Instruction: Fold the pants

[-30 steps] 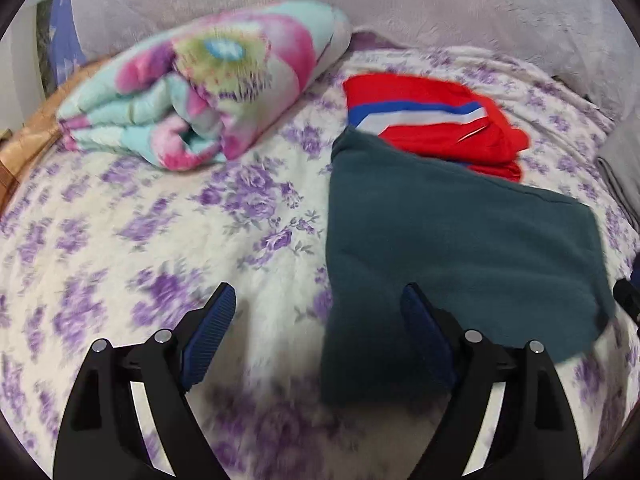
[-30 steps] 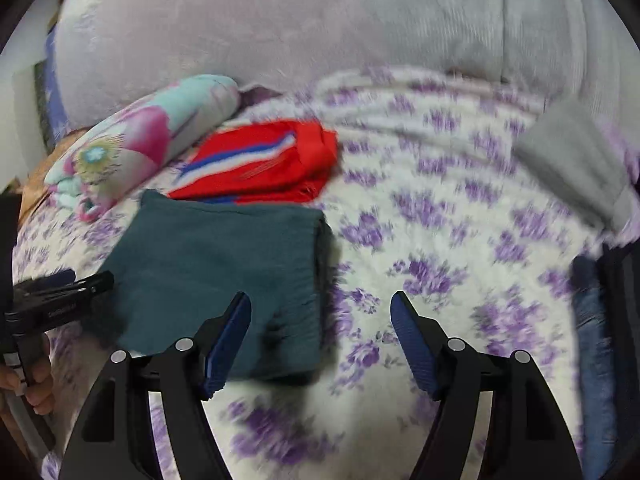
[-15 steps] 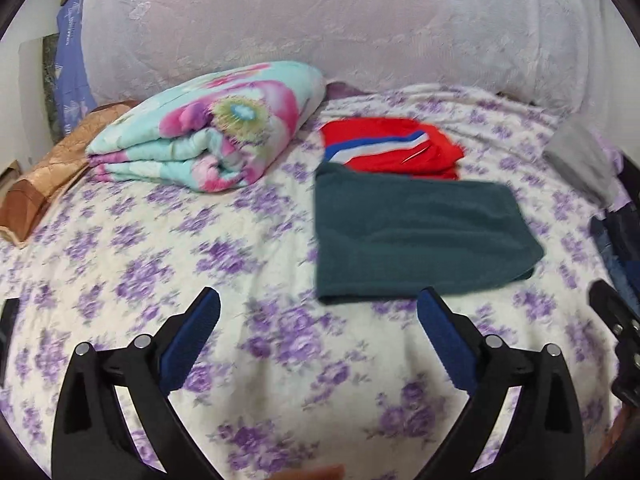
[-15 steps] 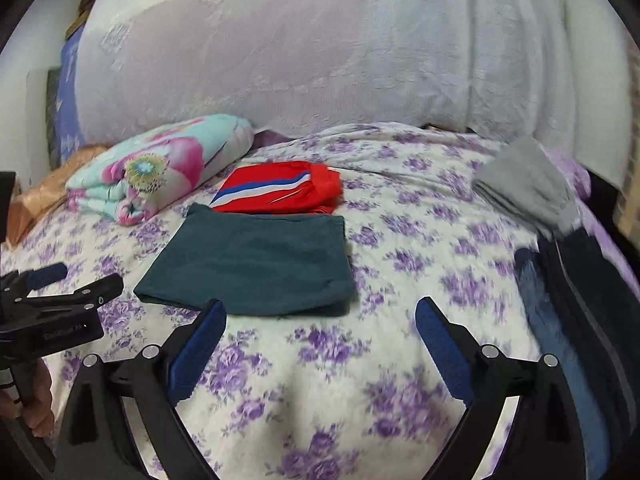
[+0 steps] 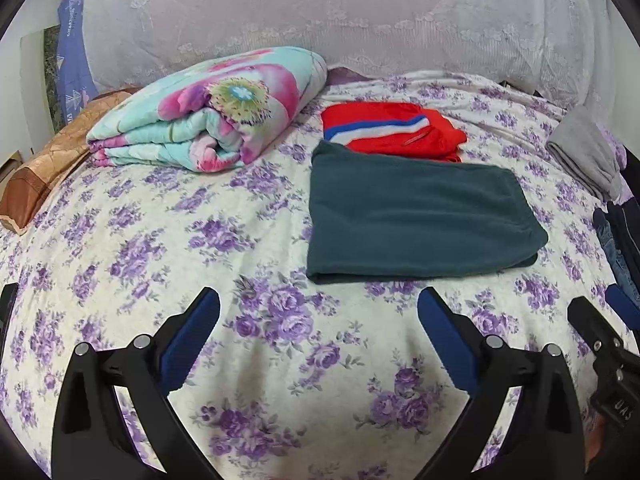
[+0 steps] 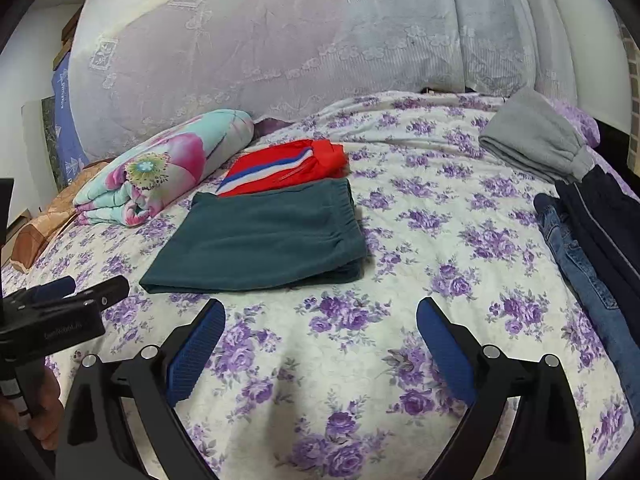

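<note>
Dark green pants [image 5: 416,216] lie folded into a flat rectangle on the floral bedspread [image 5: 200,264]; they also show in the right wrist view [image 6: 264,236]. Red pants with blue and white stripes [image 5: 388,130] lie folded just behind them, also in the right wrist view [image 6: 280,168]. My left gripper [image 5: 319,312] is open and empty, above the bed in front of the green pants. My right gripper [image 6: 320,322] is open and empty, in front of the pants' right part.
A rolled floral quilt [image 5: 208,116] lies at the back left beside a brown pillow [image 5: 48,160]. Grey pants [image 6: 532,136], blue jeans [image 6: 576,264] and dark clothes [image 6: 604,216] lie along the right edge. A lace-covered headboard [image 6: 320,40] stands behind.
Both grippers have pulled back and up from the green pants, which now lie farther off. Both stayed open.
</note>
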Tool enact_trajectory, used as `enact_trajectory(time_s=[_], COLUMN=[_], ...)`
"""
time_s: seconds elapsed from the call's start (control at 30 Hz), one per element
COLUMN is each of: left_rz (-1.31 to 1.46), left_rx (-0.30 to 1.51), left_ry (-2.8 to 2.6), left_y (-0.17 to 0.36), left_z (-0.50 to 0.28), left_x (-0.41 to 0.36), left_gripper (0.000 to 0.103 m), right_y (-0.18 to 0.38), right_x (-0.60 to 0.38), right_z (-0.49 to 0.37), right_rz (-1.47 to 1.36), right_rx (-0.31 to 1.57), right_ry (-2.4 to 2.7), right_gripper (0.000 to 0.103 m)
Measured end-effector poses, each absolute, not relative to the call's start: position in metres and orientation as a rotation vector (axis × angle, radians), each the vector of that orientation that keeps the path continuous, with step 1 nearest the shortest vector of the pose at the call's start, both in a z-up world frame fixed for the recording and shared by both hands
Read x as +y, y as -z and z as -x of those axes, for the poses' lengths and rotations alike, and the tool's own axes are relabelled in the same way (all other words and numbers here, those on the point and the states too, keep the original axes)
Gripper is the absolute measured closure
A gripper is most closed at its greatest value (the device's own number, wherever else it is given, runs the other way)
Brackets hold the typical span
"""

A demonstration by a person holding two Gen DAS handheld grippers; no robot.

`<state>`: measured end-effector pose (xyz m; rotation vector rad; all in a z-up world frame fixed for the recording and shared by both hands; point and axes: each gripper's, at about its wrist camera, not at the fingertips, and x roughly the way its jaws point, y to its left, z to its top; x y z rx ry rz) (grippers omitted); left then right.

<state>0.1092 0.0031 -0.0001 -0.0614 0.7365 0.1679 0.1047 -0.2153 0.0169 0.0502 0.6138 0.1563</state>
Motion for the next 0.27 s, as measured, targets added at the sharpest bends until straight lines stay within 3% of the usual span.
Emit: enact_trajectory(time_s=[0.27], left_rz=[0.049], left_rx=[0.758], left_ry=[-0.18], left_y=[0.0061], left_z=[-0.1107], left_x=[-0.0026], left_gripper=[0.006], right_y=[-0.0121], right_x=[-0.2172], right_z=[-0.1085], right_rz=[-0.055], right_rx=[0.652], right_ry=[-0.144], right_gripper=[0.005])
